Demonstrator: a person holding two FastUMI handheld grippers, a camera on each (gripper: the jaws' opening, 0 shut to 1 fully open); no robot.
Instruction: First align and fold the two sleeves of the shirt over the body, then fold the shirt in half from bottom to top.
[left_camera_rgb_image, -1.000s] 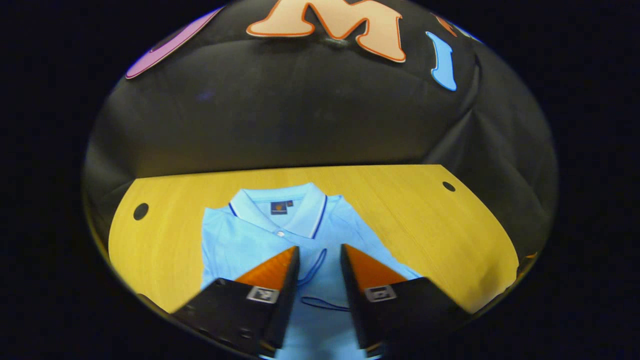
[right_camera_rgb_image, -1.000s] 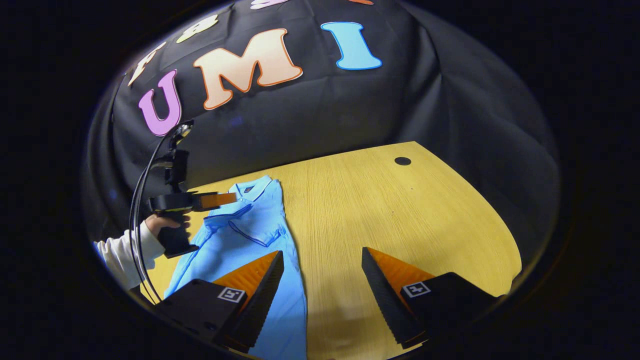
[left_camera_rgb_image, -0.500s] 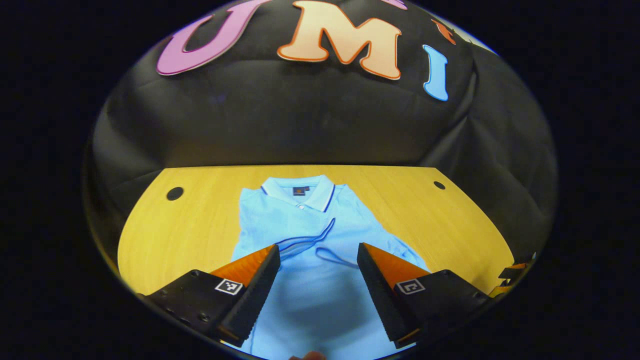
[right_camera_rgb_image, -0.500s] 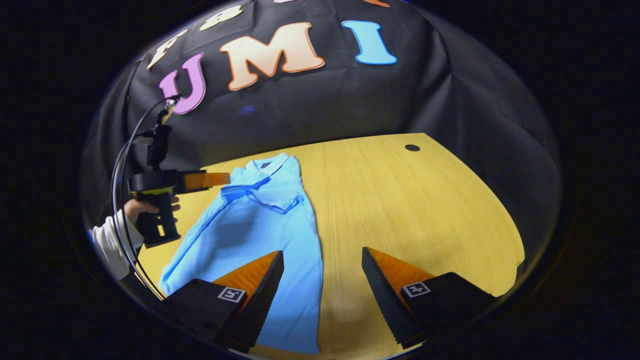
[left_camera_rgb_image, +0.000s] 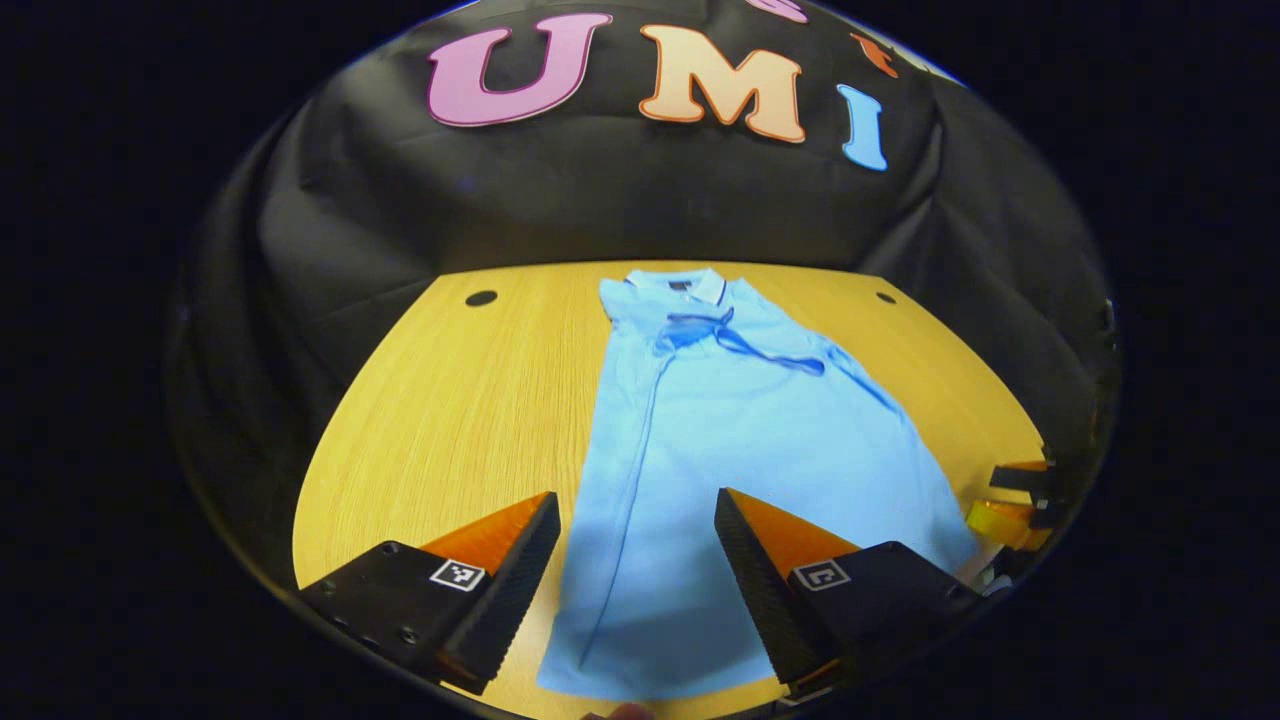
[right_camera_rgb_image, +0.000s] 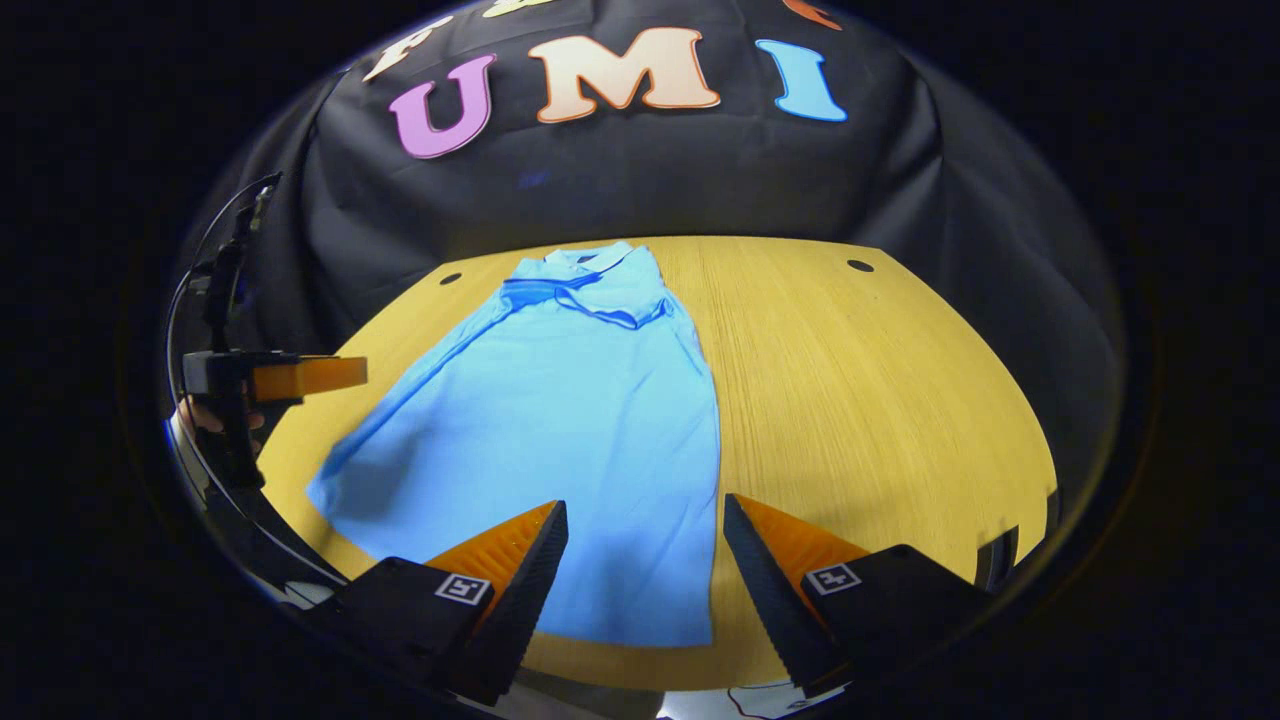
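One shirt (left_camera_rgb_image: 720, 450) lay flat on the table (left_camera_rgb_image: 440, 400), collar (left_camera_rgb_image: 668, 287) at the far edge toward 12 o'clock and hem toward us at 6 o'clock. Both sleeves (left_camera_rgb_image: 745, 345) were already folded over the chest, their dark-trimmed cuffs crossing just below the collar; in the right gripper view we saw the same folds (right_camera_rgb_image: 590, 300) near the top of the shirt (right_camera_rgb_image: 570, 420). The lower body lay spread out and unfolded.

We held the left gripper (left_camera_rgb_image: 635, 545) above the hem, its fingers apart and gripping nothing, the shirt showing between them. In the right gripper view that gripper (right_camera_rgb_image: 300, 377) hung at 9 o'clock, off the shirt's left edge, held by a hand (right_camera_rgb_image: 205, 415).

Our right gripper (right_camera_rgb_image: 645, 555) hovered at the hem's right corner, fingers also spread wide and empty; its left finger stood over cloth and its right finger over the bare table (right_camera_rgb_image: 880, 400). In the left gripper view we glimpsed its fingertips (left_camera_rgb_image: 1020, 478) at 4 o'clock, beside the shirt's right edge.

Two dark holes (left_camera_rgb_image: 481, 298) sat in the table's far corners, at 11 and 1 o'clock.
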